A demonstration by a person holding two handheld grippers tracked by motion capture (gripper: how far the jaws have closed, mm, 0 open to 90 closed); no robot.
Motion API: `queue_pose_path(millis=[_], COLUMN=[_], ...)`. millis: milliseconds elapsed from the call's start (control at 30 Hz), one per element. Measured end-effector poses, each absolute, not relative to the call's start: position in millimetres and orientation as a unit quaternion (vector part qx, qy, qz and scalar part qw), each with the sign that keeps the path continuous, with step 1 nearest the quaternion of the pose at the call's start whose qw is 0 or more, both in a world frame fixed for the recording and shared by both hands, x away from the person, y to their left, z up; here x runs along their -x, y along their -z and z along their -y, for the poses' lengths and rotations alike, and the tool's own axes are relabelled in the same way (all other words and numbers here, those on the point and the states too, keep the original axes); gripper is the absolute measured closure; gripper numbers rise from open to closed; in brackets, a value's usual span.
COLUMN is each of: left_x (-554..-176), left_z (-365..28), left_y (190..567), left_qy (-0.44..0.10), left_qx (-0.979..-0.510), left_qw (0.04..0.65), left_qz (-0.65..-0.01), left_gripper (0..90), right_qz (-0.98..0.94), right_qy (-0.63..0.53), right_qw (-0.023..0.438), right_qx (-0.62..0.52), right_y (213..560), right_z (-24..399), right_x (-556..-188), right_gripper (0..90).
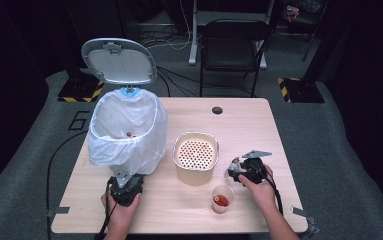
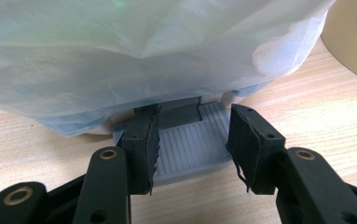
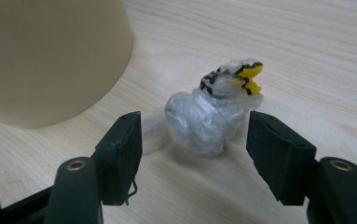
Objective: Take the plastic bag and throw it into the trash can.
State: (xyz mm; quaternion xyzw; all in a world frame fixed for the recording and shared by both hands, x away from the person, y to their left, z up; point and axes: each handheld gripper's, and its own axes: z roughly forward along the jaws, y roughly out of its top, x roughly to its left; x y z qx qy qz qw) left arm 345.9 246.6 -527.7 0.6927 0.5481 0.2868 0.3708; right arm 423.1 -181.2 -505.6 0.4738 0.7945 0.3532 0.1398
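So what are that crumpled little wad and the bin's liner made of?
The wad looks like thin clear plastic film: glossy, crinkled, with a yellow-and-black printed bit. The liner seems soft translucent plastic, whitish and matte, draping in folds over the bin's rim.

L gripper [image 1: 127,181] clamped; R gripper [image 1: 239,169] jaws apart (both low).

The high view looks forward and down over the whole table [image 1: 179,200]; the left gripper view sits close at the bin's pedal [image 2: 190,144]; the right gripper view, low, shares the cream pot [image 3: 50,56] at centre.
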Motion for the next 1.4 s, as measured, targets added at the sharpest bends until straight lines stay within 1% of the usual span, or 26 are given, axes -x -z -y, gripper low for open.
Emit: queue_pose_path(millis=[100,233,333,400,467,533,767,933,1400], left_x=[-346.0,-346.0,-346.0,-346.0,-346.0,-345.9,-346.0,-346.0,-345.8], left_z=[-246.7,-246.6,-246.6,-246.6,-246.6,-246.8,-246.9,-246.8,-247.1], left_y=[527.7,527.7,527.7,527.7,527.7,527.6,527.6,527.6,527.2], left_qy=[-0.287,-0.287,-0.287,-0.287,-0.287,-0.287,-0.287,-0.287,-0.285], left_qx=[-0.693,-0.692,-0.692,-0.692,-0.692,-0.693,-0.694,-0.693,-0.695], left_qw=[0.371,0.371,0.371,0.371,0.371,0.37,0.371,0.371,0.369], left_qz=[-0.548,-0.549,-0.549,-0.548,-0.548,-0.548,-0.547,-0.548,-0.548], left_gripper=[53.0,52.9,53.0,53.0,53.0,53.0,53.0,52.9,53.0], right_qz=[-0.795,-0.788,-0.791,-0.792,-0.795,-0.801,-0.809,-0.807,-0.798], right_qy=[-0.351,-0.362,-0.361,-0.357,-0.351,-0.344,-0.338,-0.347,-0.383], right_qw=[0.123,0.112,0.119,0.131,0.149,0.154,0.16,0.152,0.127], right_qx=[-0.479,-0.485,-0.48,-0.478,-0.471,-0.465,-0.454,-0.454,-0.448], right_y=[505.7,507.3,506.4,505.9,506.7,507.8,505.4,498.8,464.5], right_z=[177.9,174.3,169.7,166.6,164.7,163.5,161.9,164.1,174.8], right_x=[-428.9,-437.2,-442.5,-444.4,-446.2,-447.3,-445.3,-443.4,-433.7], right_gripper=[35.6,35.8,36.6,39.9,46.0,52.7,59.0,59.5,59.8])
